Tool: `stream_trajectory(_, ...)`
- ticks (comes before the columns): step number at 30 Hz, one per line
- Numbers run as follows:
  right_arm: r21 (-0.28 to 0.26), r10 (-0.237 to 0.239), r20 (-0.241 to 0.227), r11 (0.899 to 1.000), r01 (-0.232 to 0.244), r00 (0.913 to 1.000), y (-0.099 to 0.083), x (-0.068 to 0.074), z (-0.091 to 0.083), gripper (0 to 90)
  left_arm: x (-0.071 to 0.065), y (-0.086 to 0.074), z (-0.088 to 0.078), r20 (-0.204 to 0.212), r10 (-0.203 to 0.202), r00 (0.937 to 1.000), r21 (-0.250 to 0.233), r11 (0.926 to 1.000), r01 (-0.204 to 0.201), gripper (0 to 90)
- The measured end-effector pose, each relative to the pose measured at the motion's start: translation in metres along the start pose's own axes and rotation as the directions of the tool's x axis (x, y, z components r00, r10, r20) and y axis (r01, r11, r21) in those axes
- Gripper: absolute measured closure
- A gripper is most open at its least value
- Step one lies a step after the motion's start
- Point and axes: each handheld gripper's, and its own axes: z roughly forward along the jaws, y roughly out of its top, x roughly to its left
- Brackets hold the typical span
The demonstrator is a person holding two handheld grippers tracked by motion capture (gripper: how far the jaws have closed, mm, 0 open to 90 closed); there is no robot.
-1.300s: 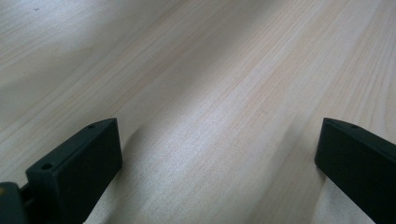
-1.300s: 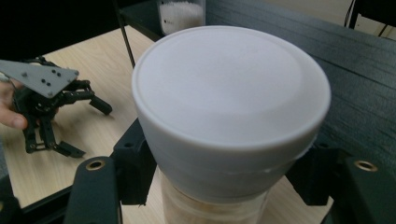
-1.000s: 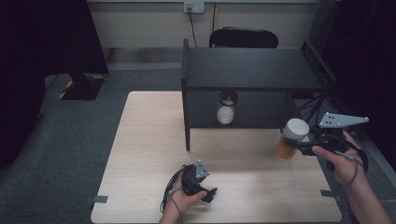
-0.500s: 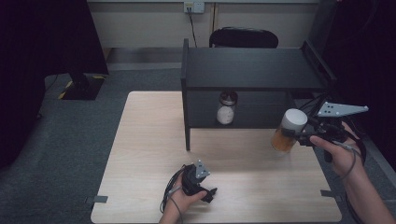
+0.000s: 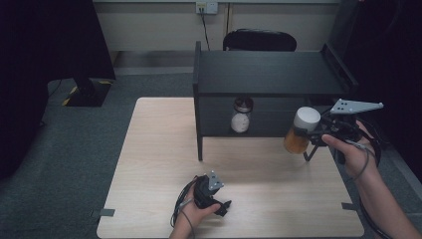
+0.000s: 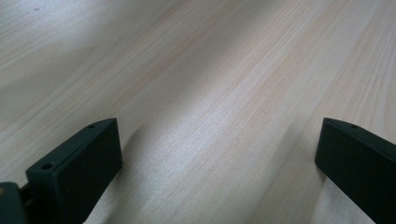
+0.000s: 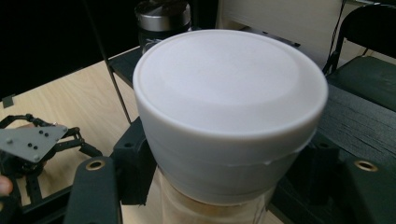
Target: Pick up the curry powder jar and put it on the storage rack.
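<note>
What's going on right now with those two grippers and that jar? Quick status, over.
Right gripper shut on white-lidded jar, held off the table beside the black shelf. Left gripper open, idle on table. Another jar inside shelf.

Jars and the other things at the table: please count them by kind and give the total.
Jars: 2, white-lidded jar held in the right gripper, metal-lidded jar in the black shelf
Black shelf: 1
Grippers: 2, with the left gripper open
Chair: 1
Total: 6

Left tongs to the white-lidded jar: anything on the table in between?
Nothing: the high view shows bare table between the left tongs and the white-lidded jar, held in the right tongs.
</note>
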Motion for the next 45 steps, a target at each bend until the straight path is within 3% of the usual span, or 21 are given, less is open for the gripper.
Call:
stream_trajectory(21, 0.011, 0.015, 0.051, 1.0, -0.015, 0.9986, 0.025, 0.004, 0.034, 34.9, 0.0, 0.0, 0.0, -0.001, 0.002, 1.0, 0.0, 1.0, -0.002, 0.1)
stream_trajectory(45, -0.023, 0.053, 0.133, 0.998, -0.05, 0.9897, 0.027, 0.012, 0.06, 34.9, 0.0, 0.0, 0.0, -0.001, 0.0, 1.0, -0.002, 1.0, 0.0, 0.1)
